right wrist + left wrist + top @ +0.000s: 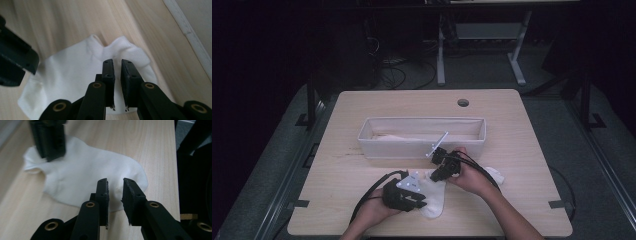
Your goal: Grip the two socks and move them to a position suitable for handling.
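Observation:
A white sock (435, 201) lies flat on the wooden table (362, 200) near its front edge. My left gripper (423, 203) comes in from the left at the sock's rounded end (82, 177). Its jaws (115, 192) stand a narrow gap apart with white fabric showing between them; whether the pads press on it I cannot tell. My right gripper (435, 177) reaches the opposite, cuff end from the right. Its jaws (116, 65) are nearly together on the puckered cuff (75, 72).
A long white fabric bin (422, 120) stands across the middle of the table, just behind both hands. A second piece of white cloth (496, 175) lies right of the right hand. A round cable hole (463, 102) sits at the back.

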